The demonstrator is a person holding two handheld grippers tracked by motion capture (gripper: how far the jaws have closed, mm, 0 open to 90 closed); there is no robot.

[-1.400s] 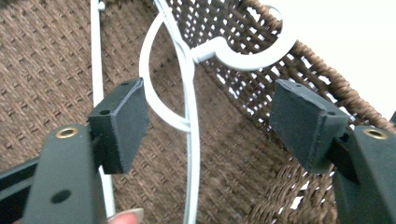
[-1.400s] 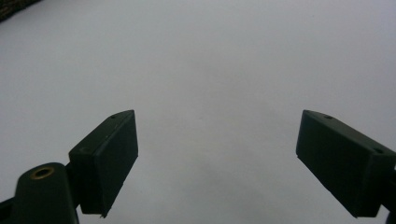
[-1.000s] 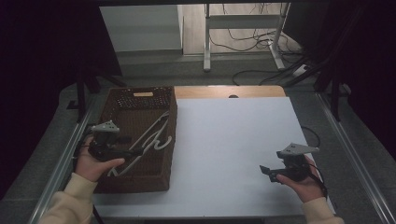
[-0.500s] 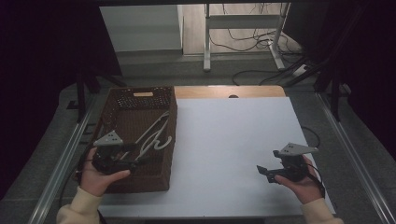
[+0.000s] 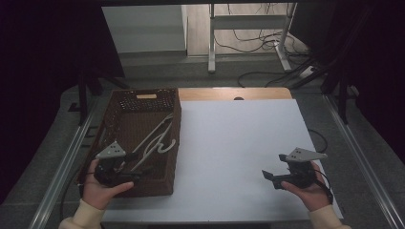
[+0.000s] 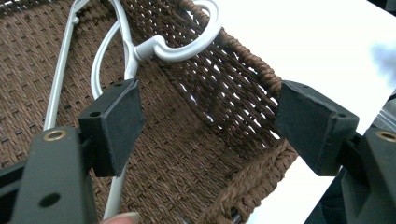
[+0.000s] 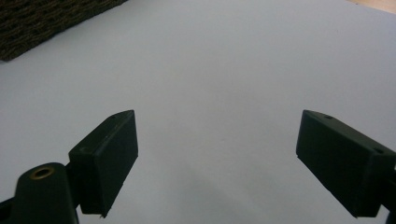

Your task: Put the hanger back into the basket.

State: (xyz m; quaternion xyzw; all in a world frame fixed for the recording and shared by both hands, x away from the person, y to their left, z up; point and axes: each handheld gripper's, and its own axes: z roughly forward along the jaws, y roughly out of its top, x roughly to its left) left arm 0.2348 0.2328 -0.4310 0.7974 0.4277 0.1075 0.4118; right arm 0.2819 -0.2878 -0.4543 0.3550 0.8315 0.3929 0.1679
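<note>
High view: my left gripper (image 5: 136,174) over brown basket's (image 5: 171,143) near end, white hangers (image 5: 157,138) inside; my right gripper (image 5: 267,176) above white table (image 5: 239,143). Left gripper view: jaws spread wide, nothing held, hangers just ahead. Right gripper view: jaws apart, empty, over table.

Dim room; grey floor (image 5: 157,71); cables (image 5: 258,43) behind.

Left gripper (image 5: 136,174) sits inside the basket (image 5: 119,102) near white hangers (image 5: 155,138); right gripper (image 5: 267,175) hovers over the table (image 5: 239,138).
</note>
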